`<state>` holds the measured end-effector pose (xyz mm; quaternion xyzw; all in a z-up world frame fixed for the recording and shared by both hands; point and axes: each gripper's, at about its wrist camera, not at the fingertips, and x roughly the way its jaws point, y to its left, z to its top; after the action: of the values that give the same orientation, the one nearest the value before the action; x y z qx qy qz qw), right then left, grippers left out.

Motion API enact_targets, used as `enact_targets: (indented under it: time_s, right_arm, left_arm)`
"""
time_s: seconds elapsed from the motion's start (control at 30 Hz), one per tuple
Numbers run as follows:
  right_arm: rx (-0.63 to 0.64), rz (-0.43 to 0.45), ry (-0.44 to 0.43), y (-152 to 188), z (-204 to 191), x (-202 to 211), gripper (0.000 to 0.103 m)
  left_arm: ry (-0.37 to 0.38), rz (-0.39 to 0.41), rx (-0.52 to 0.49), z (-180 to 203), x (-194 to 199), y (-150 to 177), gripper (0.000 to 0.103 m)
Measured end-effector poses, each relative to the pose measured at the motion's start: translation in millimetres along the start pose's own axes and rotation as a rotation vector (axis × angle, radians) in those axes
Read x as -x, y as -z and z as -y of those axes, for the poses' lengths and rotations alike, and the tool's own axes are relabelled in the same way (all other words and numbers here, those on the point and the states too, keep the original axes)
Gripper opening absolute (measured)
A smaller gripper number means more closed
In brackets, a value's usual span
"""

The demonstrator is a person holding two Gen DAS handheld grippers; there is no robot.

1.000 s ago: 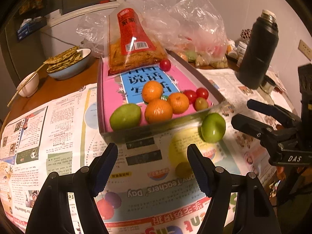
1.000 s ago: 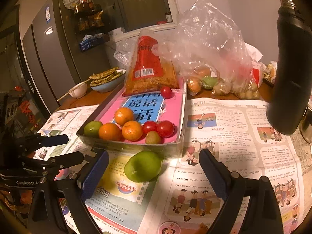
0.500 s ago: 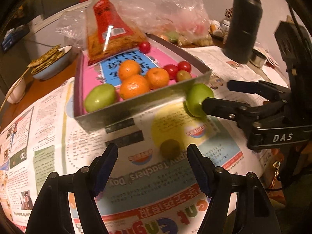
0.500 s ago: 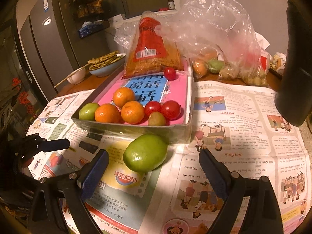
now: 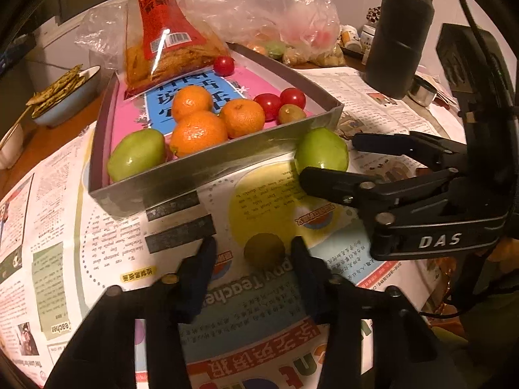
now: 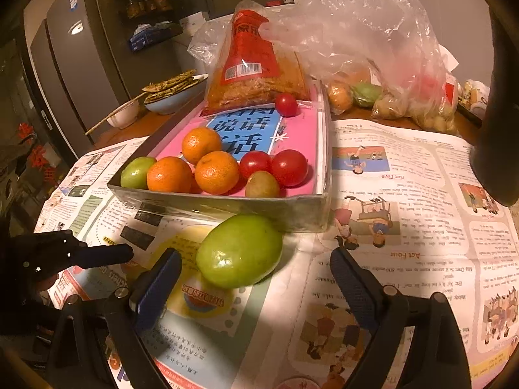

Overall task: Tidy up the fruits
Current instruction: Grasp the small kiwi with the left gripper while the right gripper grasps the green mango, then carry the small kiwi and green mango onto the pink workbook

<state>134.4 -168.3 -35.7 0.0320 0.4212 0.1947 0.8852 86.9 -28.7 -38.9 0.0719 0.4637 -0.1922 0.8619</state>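
Note:
A small olive-brown fruit lies on the newspaper between the fingers of my left gripper. Its jaws are closing, and a gap still shows at the left pad. A large green fruit rests against the front wall of the grey tray. My right gripper stands open around this fruit without touching it, and in the left wrist view the right gripper straddles the green fruit. The tray holds three oranges, a green fruit, cherry tomatoes and a snack bag.
A black flask stands at the back right. Clear plastic bags of produce lie behind the tray. A blue bowl of flatbread and a small white bowl sit at the back left. Newspaper covers the table.
My left gripper's jaws have narrowed around the small brown fruit after sinking toward it. The right gripper has come lower and closer, so the green fruit now sits between its fingers.

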Motion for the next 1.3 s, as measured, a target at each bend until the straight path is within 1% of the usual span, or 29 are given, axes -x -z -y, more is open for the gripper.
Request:
enact_targets:
  time_s: [0.07, 0.1, 0.13, 0.2, 0.23, 0.27, 0.33, 0.4, 0.47, 0.6, 0.7, 0.87, 1.0, 1.1, 1.3]
  right_arm:
    - [0.007, -0.005, 0.004, 0, -2, -3, 0.088]
    - [0.011, -0.005, 0.006, 0, -3, -4, 0.085]
    - [0.019, -0.002, 0.01, 0, -4, -5, 0.079]
    - [0.033, -0.003, 0.015, 1, -7, -6, 0.074]
    - [0.04, -0.001, 0.019, 1, -8, -7, 0.07]
    - [0.044, -0.001, 0.015, 1, -9, -7, 0.067]
    - [0.052, 0.003, -0.006, 2, -11, -7, 0.056]
    - [0.064, 0.008, 0.004, 3, -14, -7, 0.056]
    - [0.063, 0.008, 0.0, 3, -14, -7, 0.056]
    - [0.043, 0.004, -0.03, 4, -10, -2, 0.056]
    - [0.031, 0.02, -0.049, 4, -9, 7, 0.056]
    - [0.01, 0.069, -0.071, -4, -4, 28, 0.056]
    - [0.001, 0.099, -0.068, -16, -1, 36, 0.056]
    - [0.002, 0.11, -0.067, -28, 1, 37, 0.056]
    - [0.006, 0.111, -0.065, -49, 2, 27, 0.056]
  left_arm:
    - [0.001, 0.0, -0.001, 0, -2, -1, 0.039]
    - [0.001, 0.001, -0.002, 1, -2, -1, 0.039]
    - [0.007, 0.002, -0.006, 2, -2, -1, 0.039]
    - [0.006, 0.001, -0.005, 3, -3, -2, 0.039]
    - [0.011, 0.002, -0.005, 3, -4, -3, 0.039]
    - [0.01, 0.002, -0.005, 3, -4, -3, 0.037]
    - [0.012, 0.004, -0.006, 3, -5, -4, 0.034]
    - [0.012, 0.005, -0.004, 3, -5, -4, 0.031]
    - [0.017, 0.004, 0.004, 2, -6, -5, 0.025]
    - [0.026, 0.001, 0.016, -1, -7, -7, 0.025]
    - [0.032, 0.004, 0.02, -3, -6, -7, 0.025]
    - [0.034, 0.043, 0.028, -9, 11, -12, 0.025]
    - [0.008, 0.092, 0.04, -21, 28, -24, 0.025]
    - [-0.026, 0.118, 0.05, -32, 36, -37, 0.025]
    - [-0.052, 0.144, 0.078, -54, 33, -67, 0.025]
